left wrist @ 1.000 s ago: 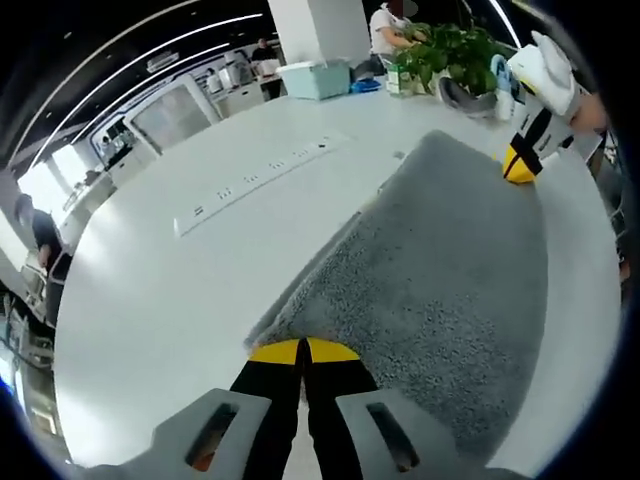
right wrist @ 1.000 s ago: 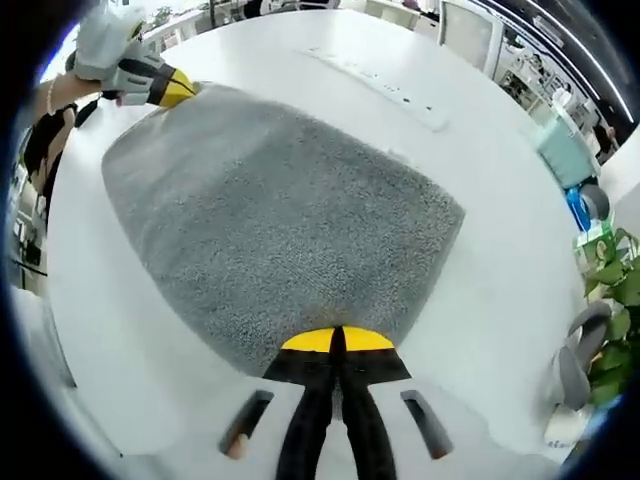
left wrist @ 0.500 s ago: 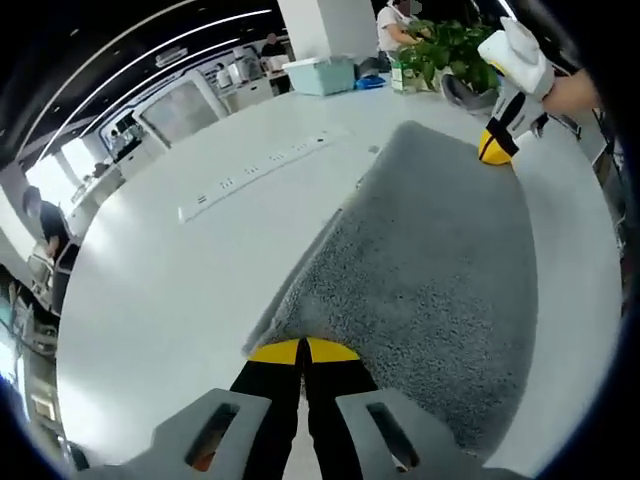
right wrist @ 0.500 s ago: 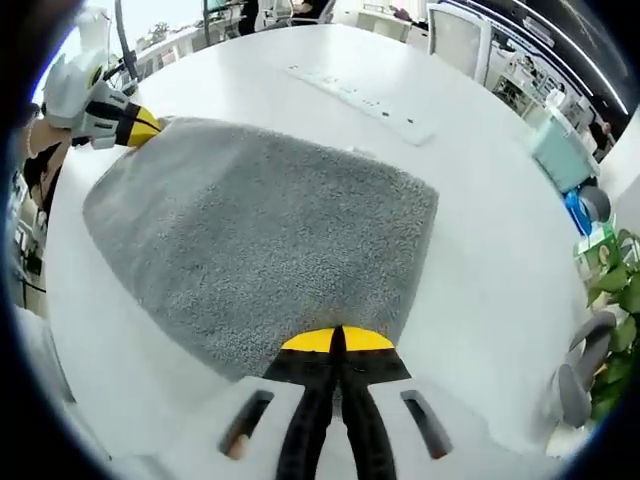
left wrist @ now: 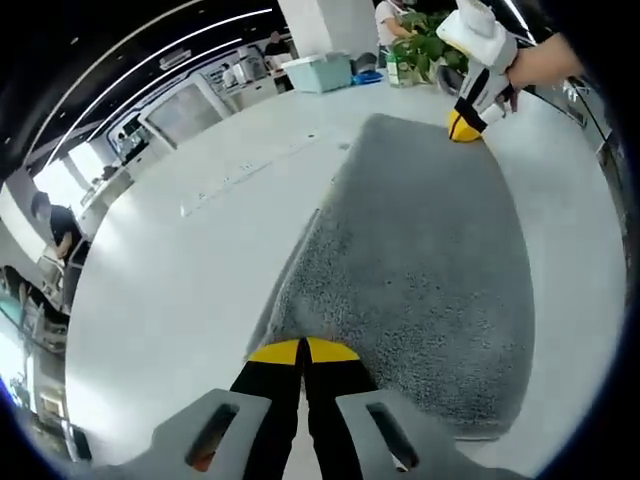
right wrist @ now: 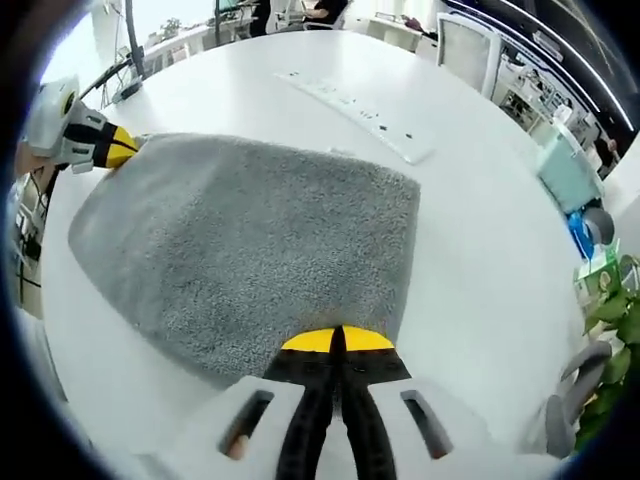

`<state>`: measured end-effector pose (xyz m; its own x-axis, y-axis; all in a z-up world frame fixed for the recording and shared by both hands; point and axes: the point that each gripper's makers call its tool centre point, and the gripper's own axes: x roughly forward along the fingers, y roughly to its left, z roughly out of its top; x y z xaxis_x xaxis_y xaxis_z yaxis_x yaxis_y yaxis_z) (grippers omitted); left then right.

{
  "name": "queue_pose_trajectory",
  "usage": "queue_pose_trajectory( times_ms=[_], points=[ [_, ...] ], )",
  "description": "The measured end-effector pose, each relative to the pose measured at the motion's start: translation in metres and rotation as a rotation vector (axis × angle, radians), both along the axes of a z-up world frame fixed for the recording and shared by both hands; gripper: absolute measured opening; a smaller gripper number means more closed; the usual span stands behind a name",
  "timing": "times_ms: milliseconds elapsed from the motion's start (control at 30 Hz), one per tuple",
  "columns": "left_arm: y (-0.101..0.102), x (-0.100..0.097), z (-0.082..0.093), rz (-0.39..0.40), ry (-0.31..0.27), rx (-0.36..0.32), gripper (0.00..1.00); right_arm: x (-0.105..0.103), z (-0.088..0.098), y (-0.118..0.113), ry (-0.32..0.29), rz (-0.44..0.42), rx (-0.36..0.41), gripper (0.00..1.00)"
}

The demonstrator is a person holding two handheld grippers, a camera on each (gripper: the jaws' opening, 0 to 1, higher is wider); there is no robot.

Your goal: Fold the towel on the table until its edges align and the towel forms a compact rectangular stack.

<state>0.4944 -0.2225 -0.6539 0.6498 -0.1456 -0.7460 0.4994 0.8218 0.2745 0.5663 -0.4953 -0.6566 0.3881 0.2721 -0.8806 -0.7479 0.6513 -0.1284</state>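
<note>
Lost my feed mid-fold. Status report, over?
Left claw and right claw both shut on the grey towel, one corner each. Towel spread on the white table. Nothing on the cloth.

Left tongs [left wrist: 301,351] and right tongs [right wrist: 338,340] each have their jaws pressed together.

Green potted plant [left wrist: 432,48], pale blue storage bin [left wrist: 322,72], long white power strip [right wrist: 352,102]

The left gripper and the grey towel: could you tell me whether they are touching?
Touching. In the left gripper view, the left gripper has its jaws shut on the edge of the towel.
</note>
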Motion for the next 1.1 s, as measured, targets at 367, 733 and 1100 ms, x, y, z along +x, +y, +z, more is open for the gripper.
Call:
queue_pose_trajectory(
  times_ms=[367,733,1100],
  points=[
    [-0.012,-0.028,0.000,0.017,0.018,0.002,0.01,0.011,0.002,0.004,-0.029,0.027,0.038,0.00],
    [-0.025,-0.044,0.000,-0.013,0.038,0.011,0.01,0.032,0.003,0.008,-0.083,-0.002,0.086,0.00],
    [-0.051,-0.069,0.001,-0.068,0.050,-0.011,0.01,0.055,0.005,0.017,-0.138,-0.043,0.146,0.00]
  ],
)
